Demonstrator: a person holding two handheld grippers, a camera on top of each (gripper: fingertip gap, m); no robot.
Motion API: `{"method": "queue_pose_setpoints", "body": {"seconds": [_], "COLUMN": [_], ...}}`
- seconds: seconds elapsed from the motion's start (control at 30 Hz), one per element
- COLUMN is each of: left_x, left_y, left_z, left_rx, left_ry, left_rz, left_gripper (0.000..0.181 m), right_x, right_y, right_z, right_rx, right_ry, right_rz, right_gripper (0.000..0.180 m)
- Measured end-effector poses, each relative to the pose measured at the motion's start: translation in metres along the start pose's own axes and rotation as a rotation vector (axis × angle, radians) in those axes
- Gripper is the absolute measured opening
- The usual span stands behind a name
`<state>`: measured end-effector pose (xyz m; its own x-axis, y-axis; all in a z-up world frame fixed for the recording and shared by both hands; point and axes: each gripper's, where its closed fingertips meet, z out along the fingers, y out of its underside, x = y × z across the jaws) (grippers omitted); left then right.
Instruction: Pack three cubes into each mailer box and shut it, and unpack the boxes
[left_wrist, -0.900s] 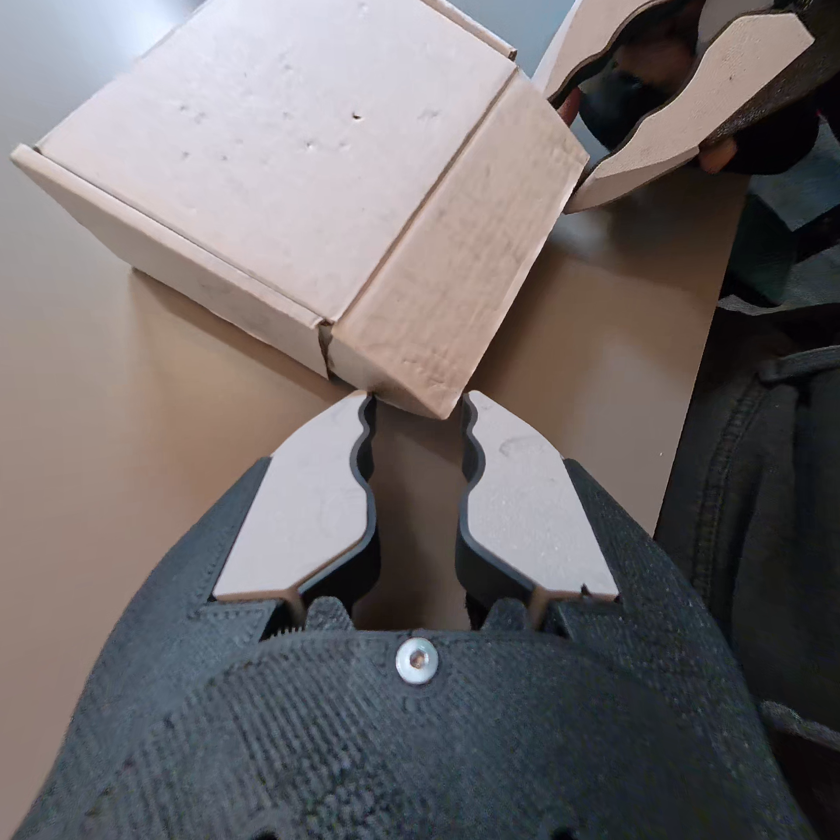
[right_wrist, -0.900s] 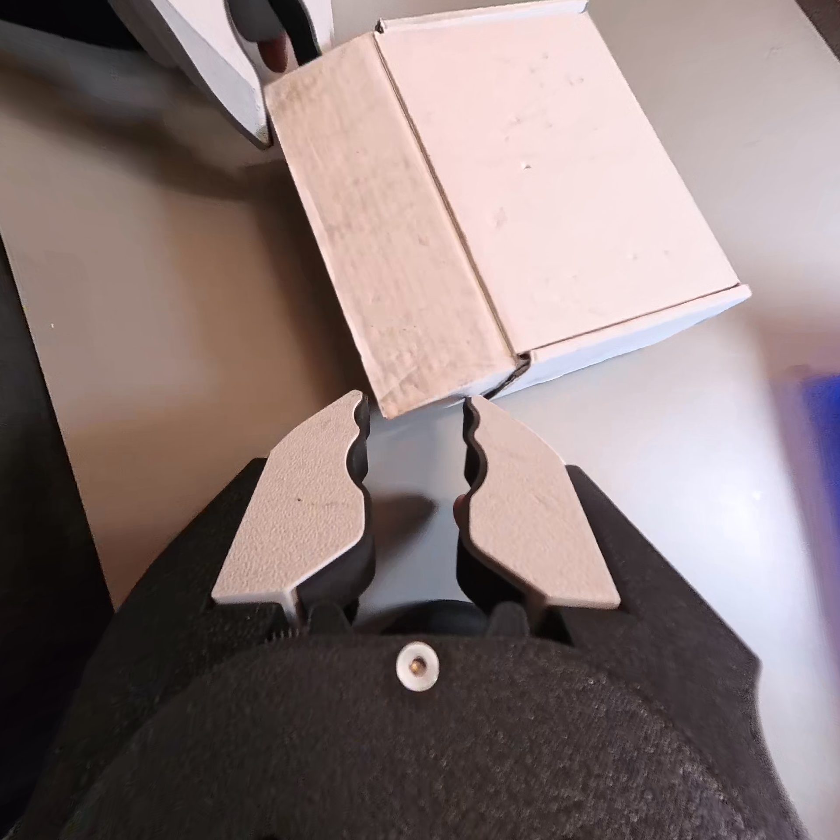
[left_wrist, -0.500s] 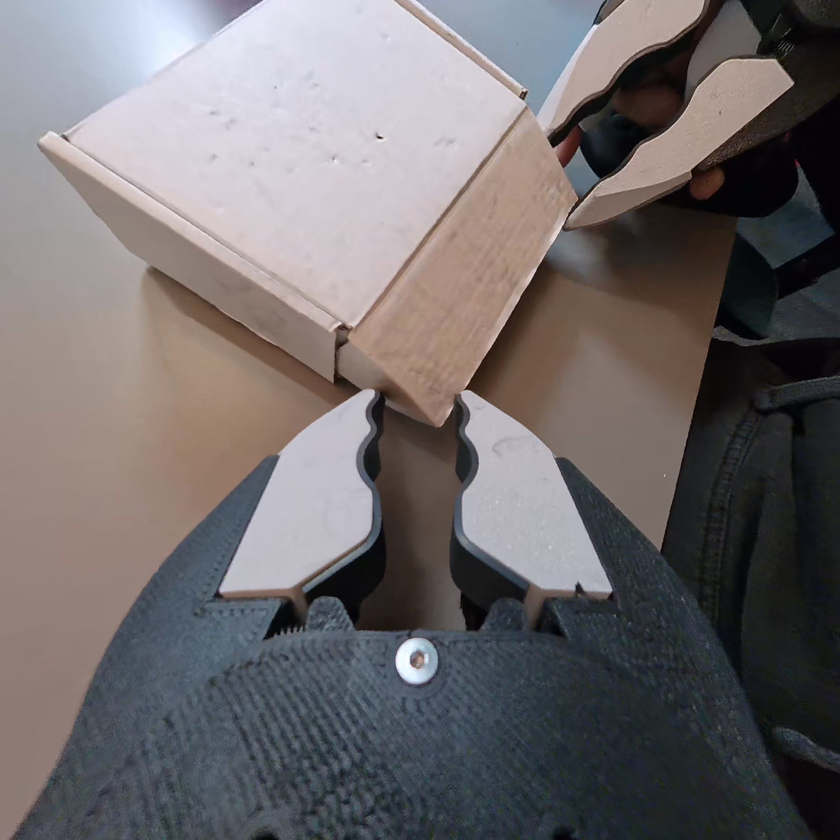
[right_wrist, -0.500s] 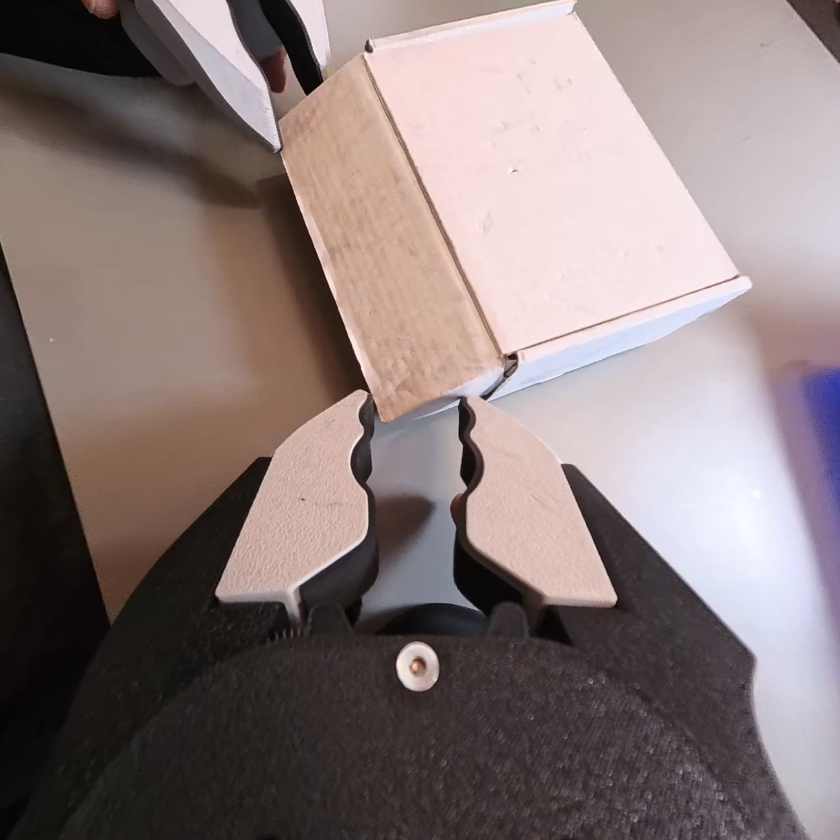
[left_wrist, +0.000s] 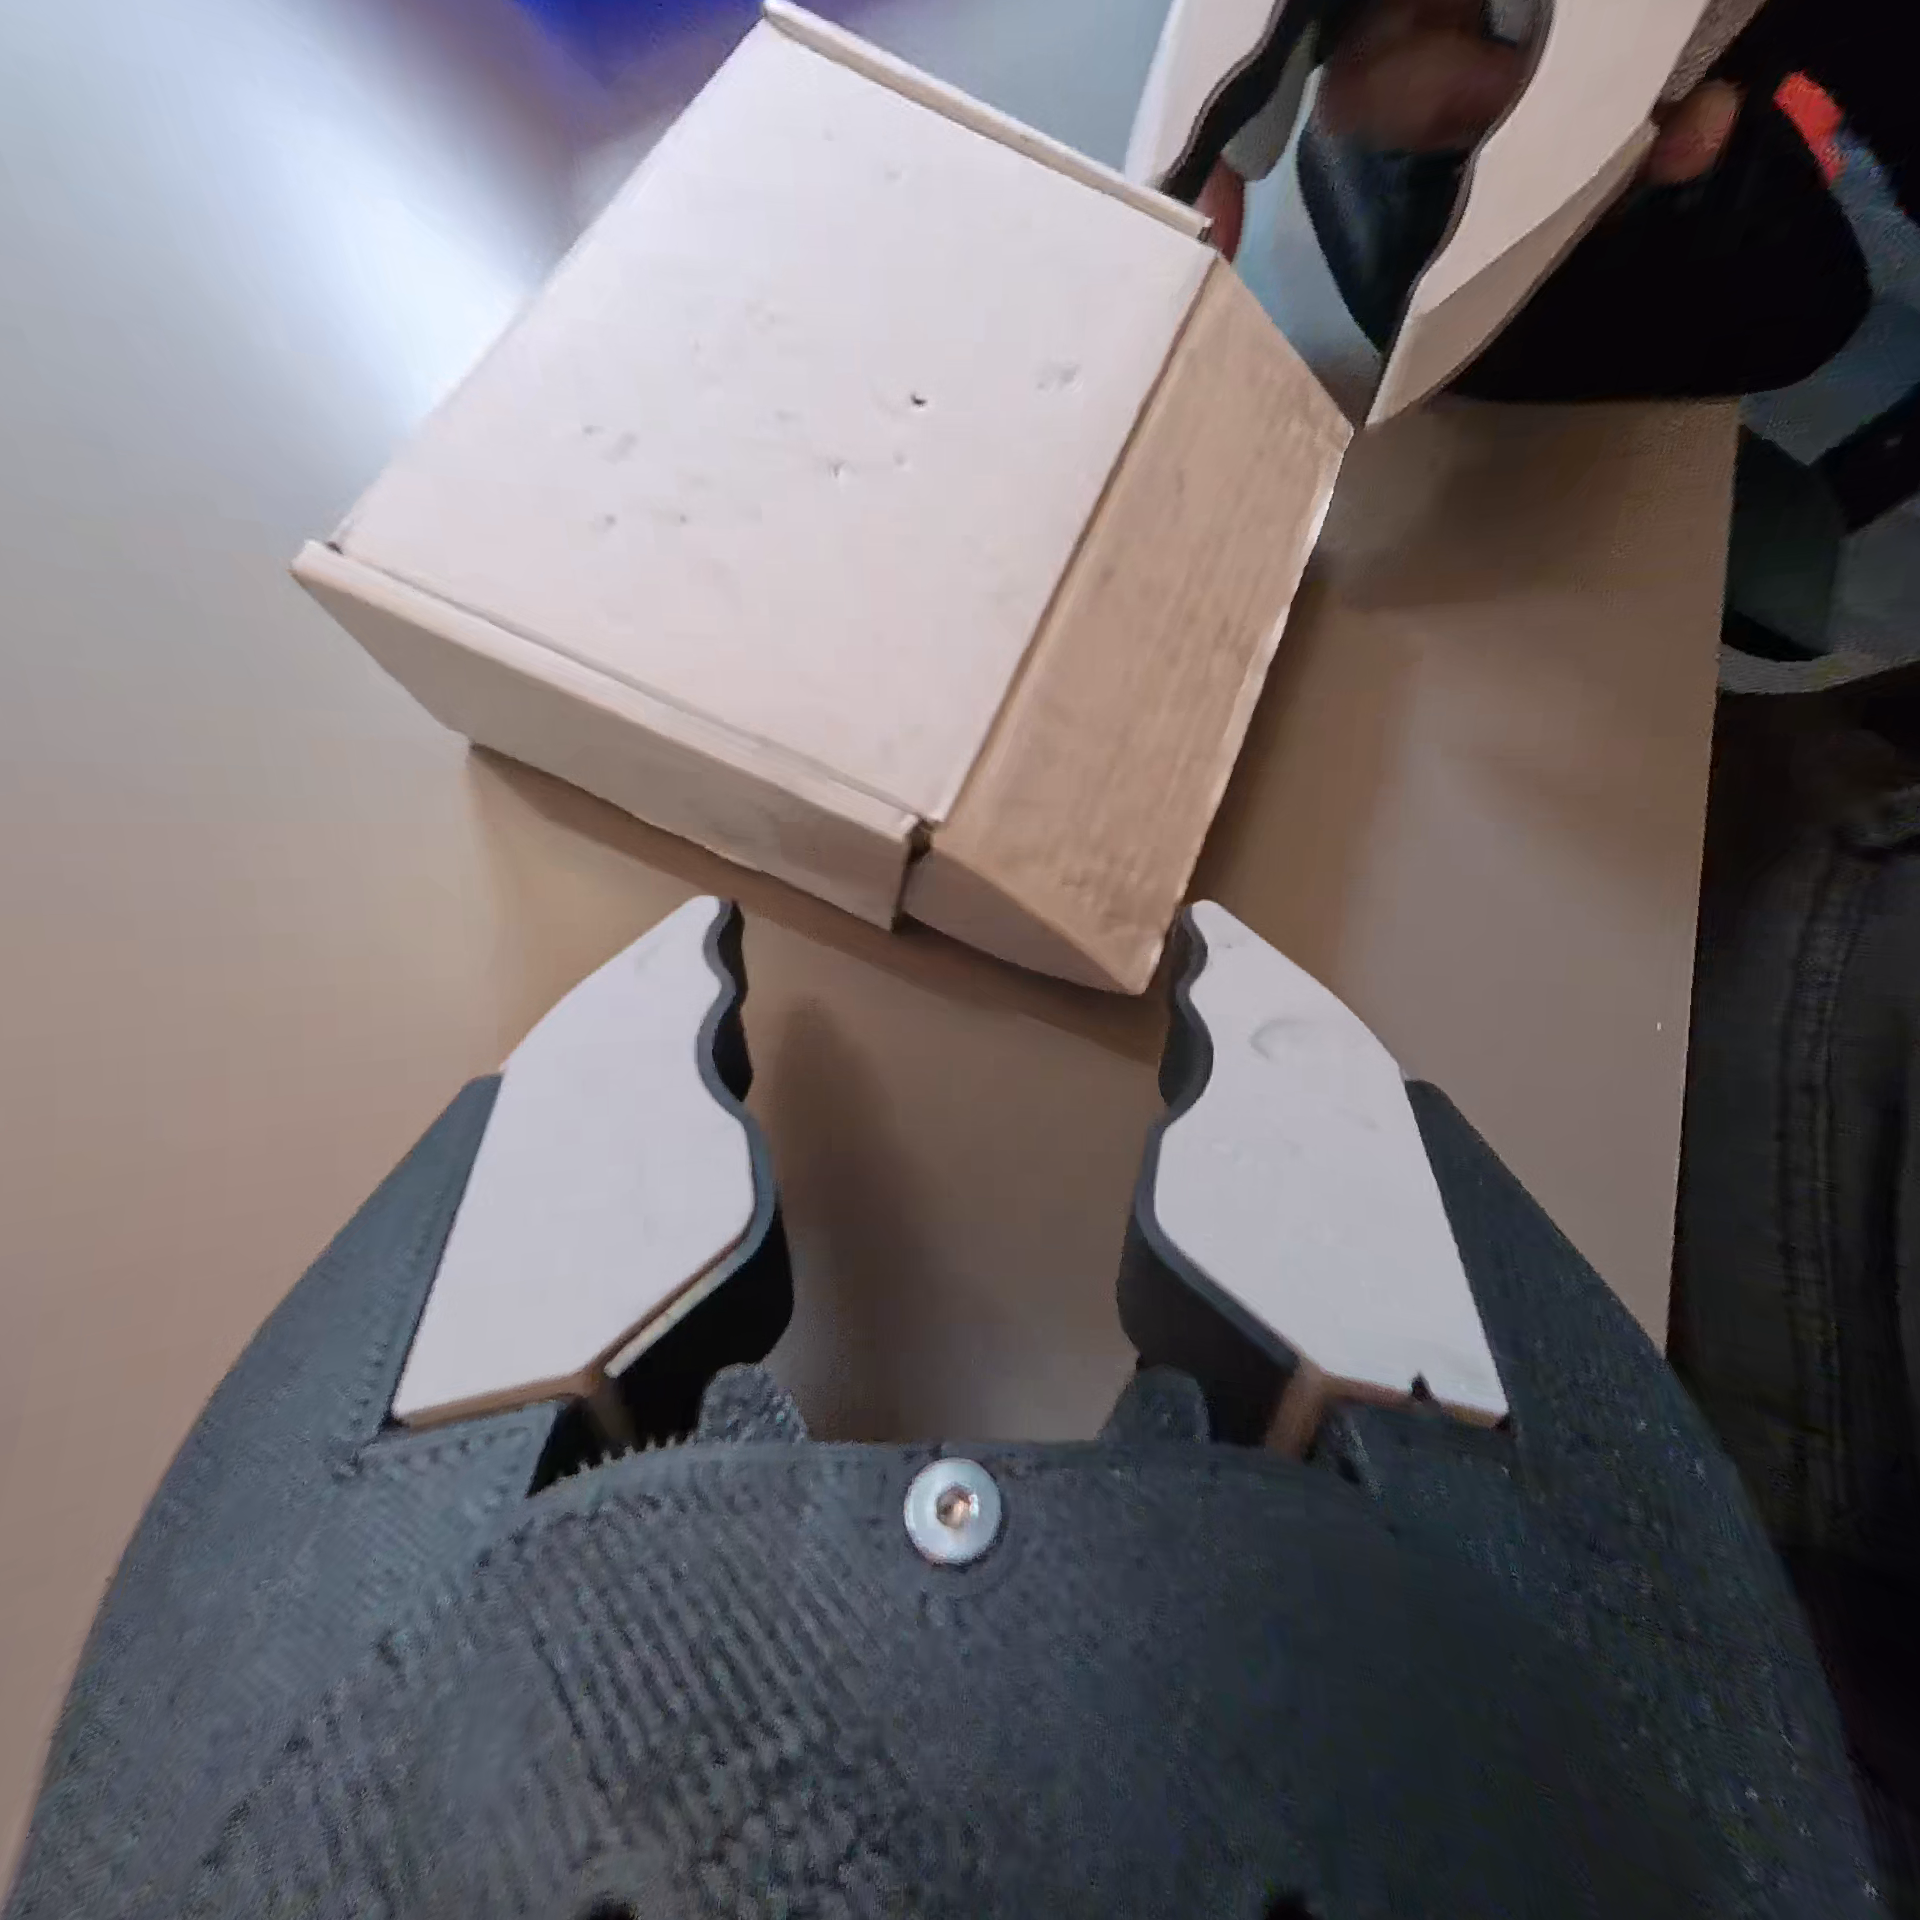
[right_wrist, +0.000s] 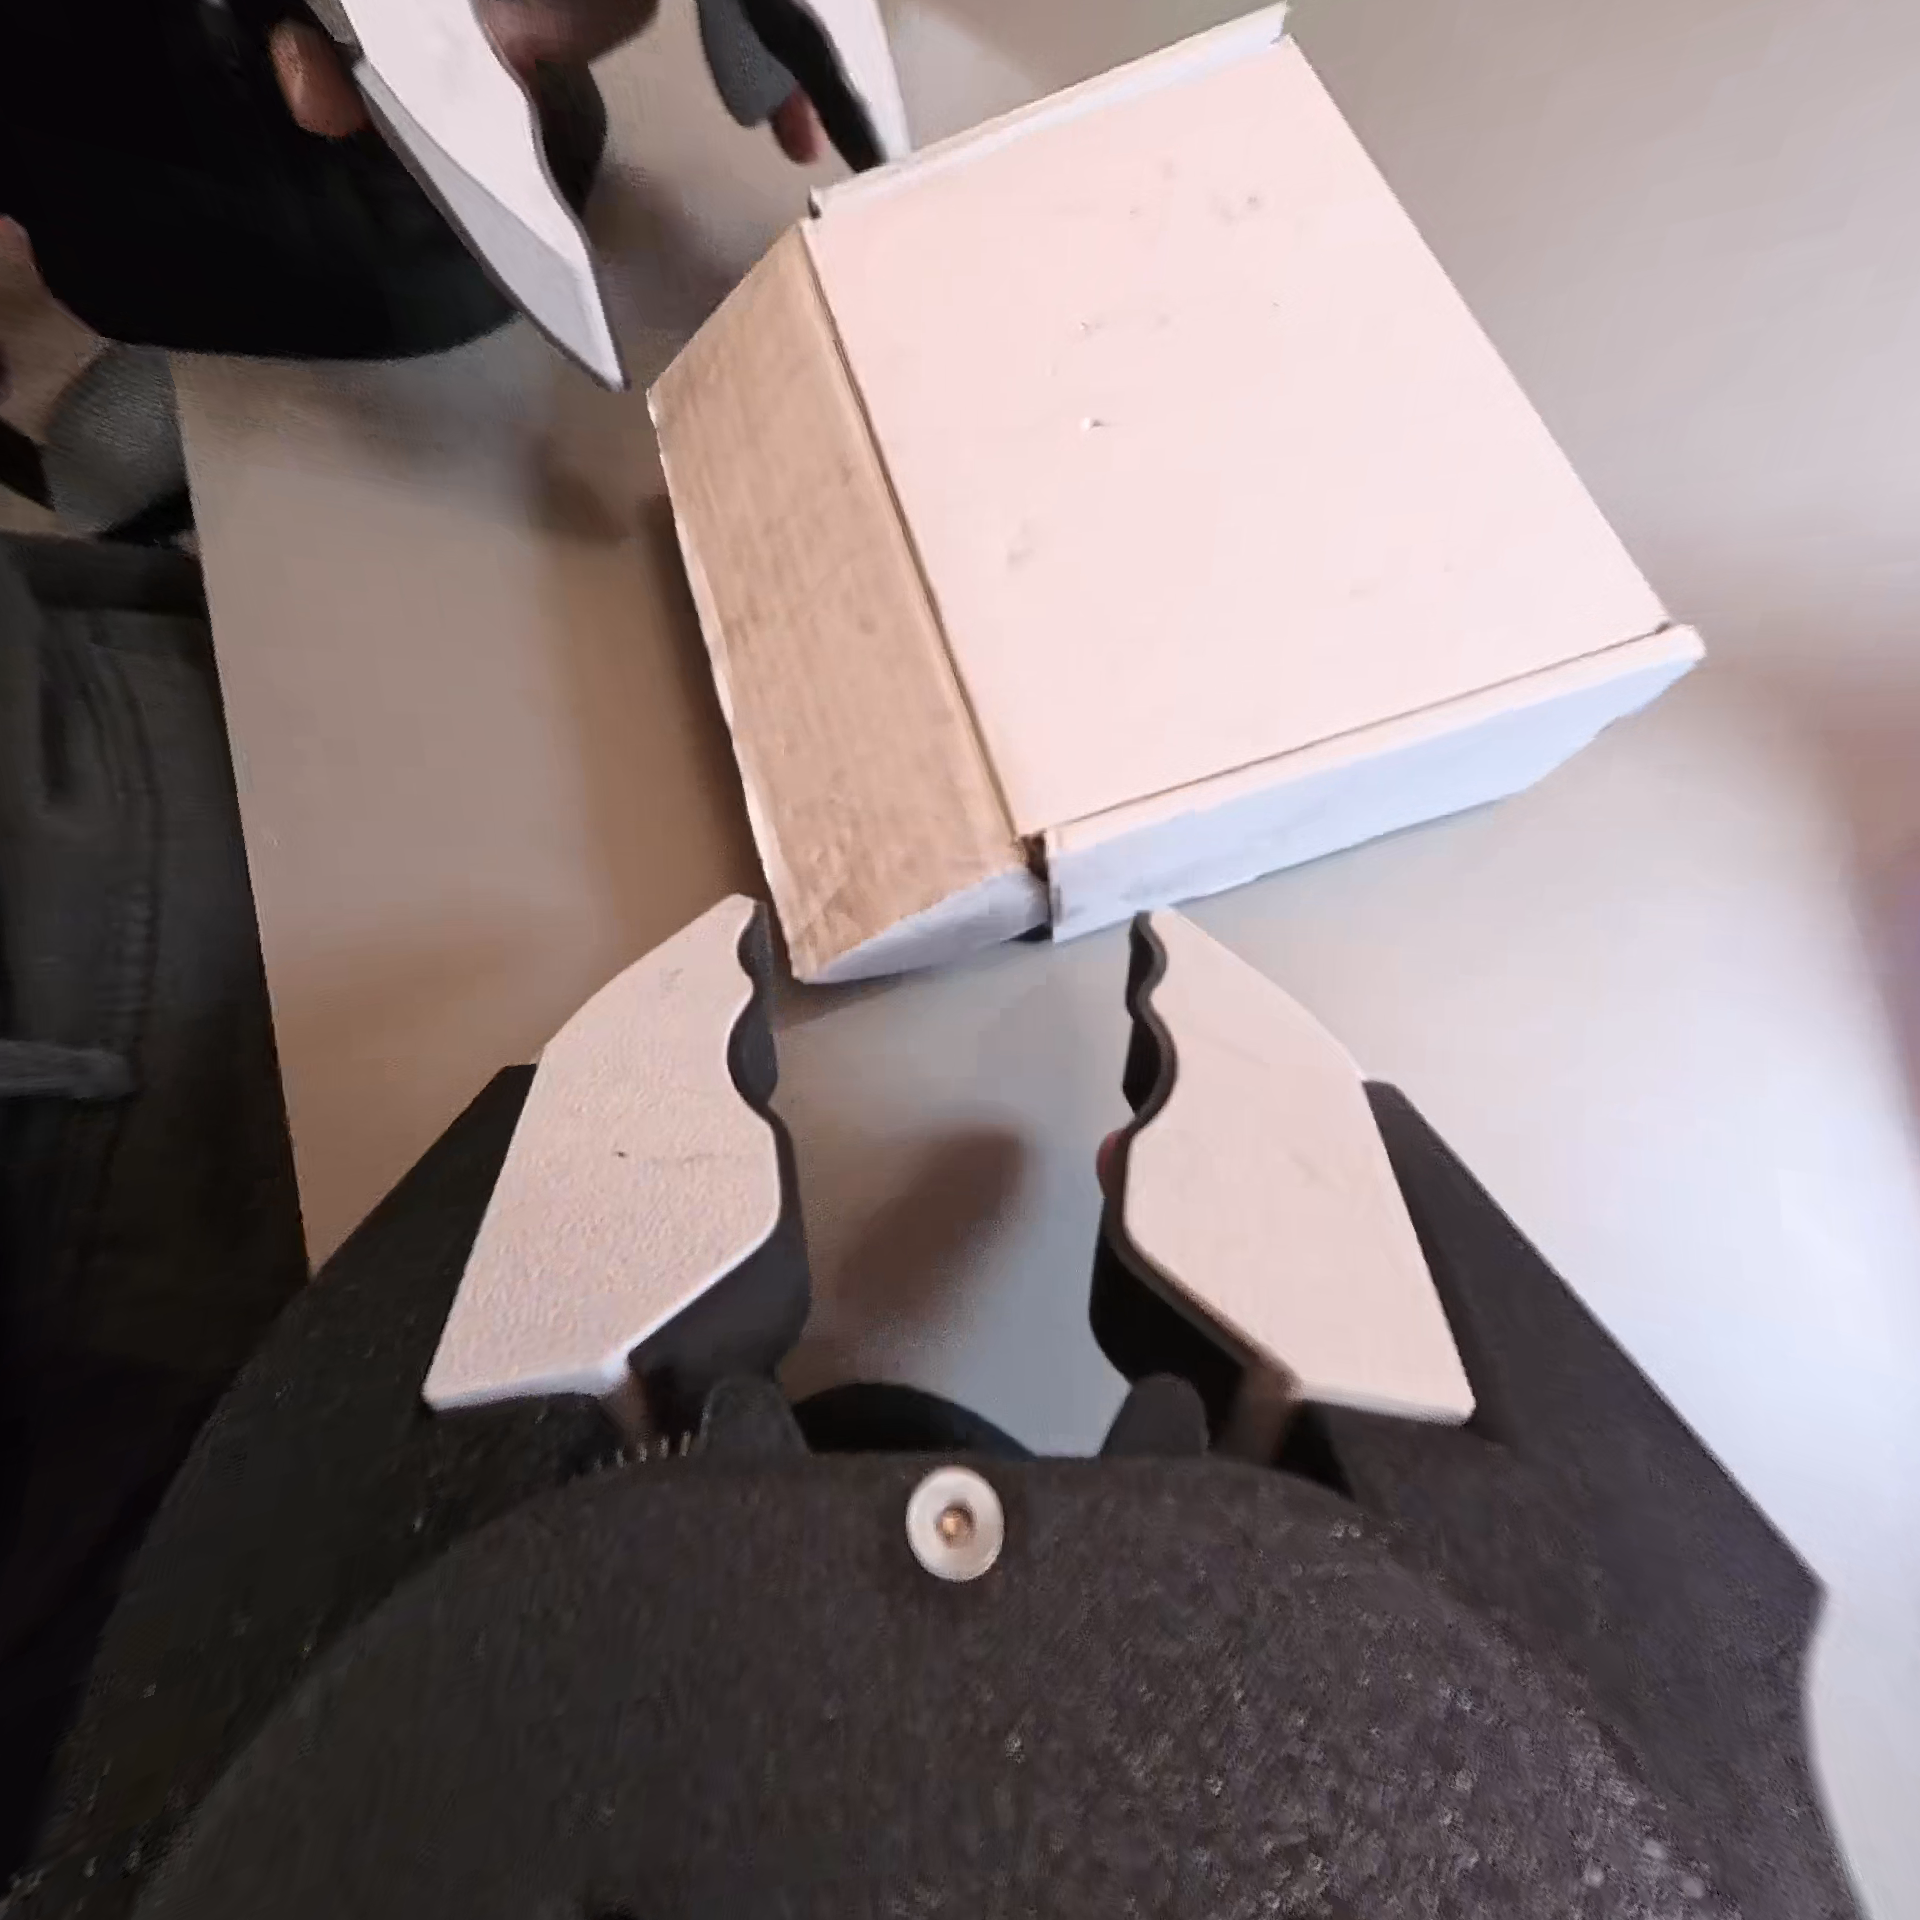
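My left gripper (left_wrist: 956, 940) hangs just above the table (left_wrist: 208, 935), its fingers spread wide and holding nothing; the box (left_wrist: 831, 468) sits shut on the table just ahead of it, turned cornerwise, its front flap leaning out a little; the flap's near corner lies just beside my left gripper's right fingertip (left_wrist: 1195, 925); my right gripper (right_wrist: 940, 925) faces the flap's other end, likewise spread and empty, the flap's corner just ahead of the gap between its tips; in each view the other gripper shows beyond the box, near the table's edge.
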<state>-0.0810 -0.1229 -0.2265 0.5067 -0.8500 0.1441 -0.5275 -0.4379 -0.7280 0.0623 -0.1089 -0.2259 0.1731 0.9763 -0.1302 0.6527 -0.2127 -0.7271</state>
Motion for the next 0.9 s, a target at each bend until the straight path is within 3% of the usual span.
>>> {"method": "queue_pose_setpoints", "body": {"seconds": [0.03,0.17,0.33,0.43,0.9], "left_x": [-0.003,-0.011,-0.030,-0.033,-0.037], "left_y": [-0.002,0.003,0.007,0.006,0.005], "left_z": [0.003,0.020,0.031,0.030,0.030], "left_rx": [0.006,-0.028,-0.024,-0.002,-0.008], "left_ry": [0.027,0.101,-0.089,-0.126,-0.190], "left_rz": [0.006,0.054,0.256,0.270,0.256], "left_gripper": [0.079,0.076,0.052,0.041,0.038], "right_x": [0.003,0.015,0.039,0.044,0.045], "right_y": [-0.001,0.003,0.001,0.000,0.000], "right_z": [0.002,0.013,0.020,0.022,0.020], "right_rx": [-0.008,-0.064,-0.040,-0.012,-0.023], "right_ry": [-0.013,-0.038,0.078,0.121,0.216], "right_rz": [0.000,-0.109,-0.273,-0.322,-0.326], "right_gripper": [0.066,0.058,0.039,0.033,0.028]}}
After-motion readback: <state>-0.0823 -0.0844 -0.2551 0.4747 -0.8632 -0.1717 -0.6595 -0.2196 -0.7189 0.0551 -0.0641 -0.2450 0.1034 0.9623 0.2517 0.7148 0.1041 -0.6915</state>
